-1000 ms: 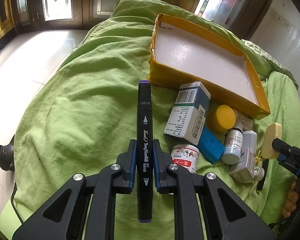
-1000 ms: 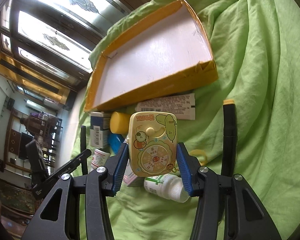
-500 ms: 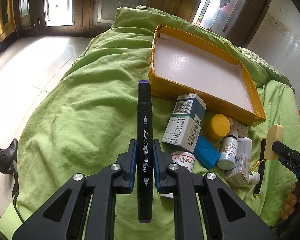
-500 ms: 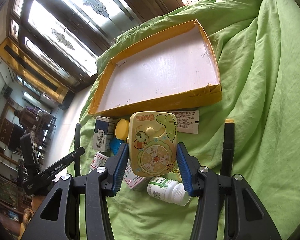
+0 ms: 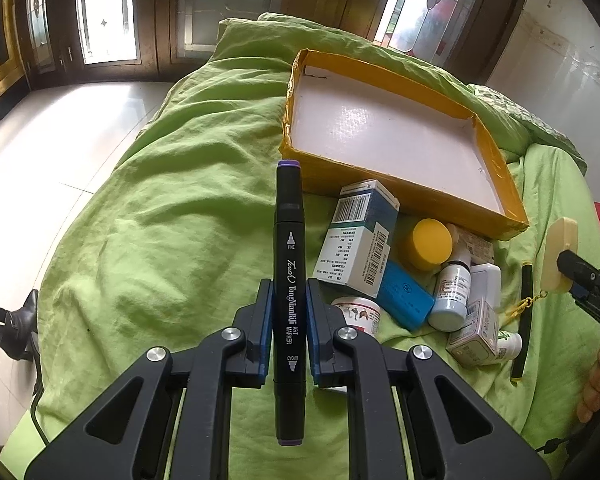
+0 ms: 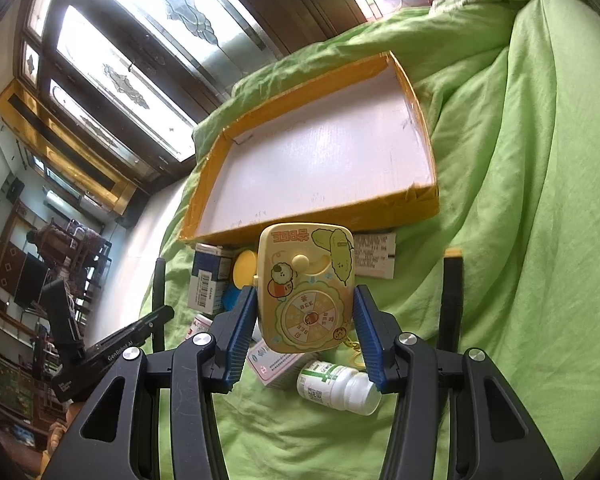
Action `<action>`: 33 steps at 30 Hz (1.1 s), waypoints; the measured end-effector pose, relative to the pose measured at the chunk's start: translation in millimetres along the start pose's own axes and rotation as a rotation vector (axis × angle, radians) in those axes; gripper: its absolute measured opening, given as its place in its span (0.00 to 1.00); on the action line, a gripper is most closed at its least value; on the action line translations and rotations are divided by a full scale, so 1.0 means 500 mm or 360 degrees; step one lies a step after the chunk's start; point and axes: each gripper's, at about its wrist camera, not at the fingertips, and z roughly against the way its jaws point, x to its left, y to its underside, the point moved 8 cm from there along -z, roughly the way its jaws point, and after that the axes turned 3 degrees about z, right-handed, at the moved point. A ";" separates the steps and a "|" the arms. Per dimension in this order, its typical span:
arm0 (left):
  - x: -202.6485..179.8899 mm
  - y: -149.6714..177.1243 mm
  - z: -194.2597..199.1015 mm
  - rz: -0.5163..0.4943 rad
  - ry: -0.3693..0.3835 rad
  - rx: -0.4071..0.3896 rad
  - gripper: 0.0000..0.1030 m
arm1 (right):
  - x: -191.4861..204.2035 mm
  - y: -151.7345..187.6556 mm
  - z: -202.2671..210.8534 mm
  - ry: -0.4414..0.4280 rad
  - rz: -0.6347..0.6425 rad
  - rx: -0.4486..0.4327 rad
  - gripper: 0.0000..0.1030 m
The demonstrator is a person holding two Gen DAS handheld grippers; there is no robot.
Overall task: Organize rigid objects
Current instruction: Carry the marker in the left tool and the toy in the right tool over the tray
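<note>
My left gripper [image 5: 288, 292] is shut on a black art marker [image 5: 288, 240] with purple ends, held upright above the green sheet, left of the pile. My right gripper [image 6: 305, 294] is shut on a pale yellow cartoon toy box [image 6: 300, 264], its gold chain hanging below. It hangs over the pile, just short of the tray's near wall. The yellow cardboard tray [image 6: 424, 120] has a bare white floor. In the left wrist view the tray [image 5: 496, 148] lies beyond the pile, and the toy box [image 5: 560, 256] shows edge-on at the right.
A pile lies before the tray: a blue-white carton [image 5: 360, 236], a yellow-lidded jar [image 5: 428, 240], a blue case [image 5: 404, 296], a dropper bottle [image 5: 452, 292], a white pill bottle [image 6: 336, 384] and a yellow-capped black marker [image 6: 452, 300]. The green bed drops to a pale floor on the left.
My right gripper has risen a little and rolled with the toy box still in it, so the tray looks more level. My left gripper has kept the marker almost still.
</note>
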 end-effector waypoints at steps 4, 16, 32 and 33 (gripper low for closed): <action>-0.024 -0.006 0.012 -0.0058 -0.0012 -0.0006 0.12 | 0.014 -0.019 0.032 -0.0009 0.0034 -0.0075 0.42; -0.134 -0.110 0.067 -0.0133 0.0158 -0.0149 0.12 | 0.033 -0.083 0.071 -0.0060 -0.0014 -0.0179 0.42; -0.158 -0.225 0.001 -0.0112 0.0242 -0.0167 0.12 | 0.054 -0.179 0.017 -0.0091 -0.0067 -0.0209 0.42; -0.157 -0.233 -0.008 -0.0111 0.0236 -0.0162 0.12 | 0.060 -0.187 0.011 -0.0093 -0.0058 -0.0208 0.42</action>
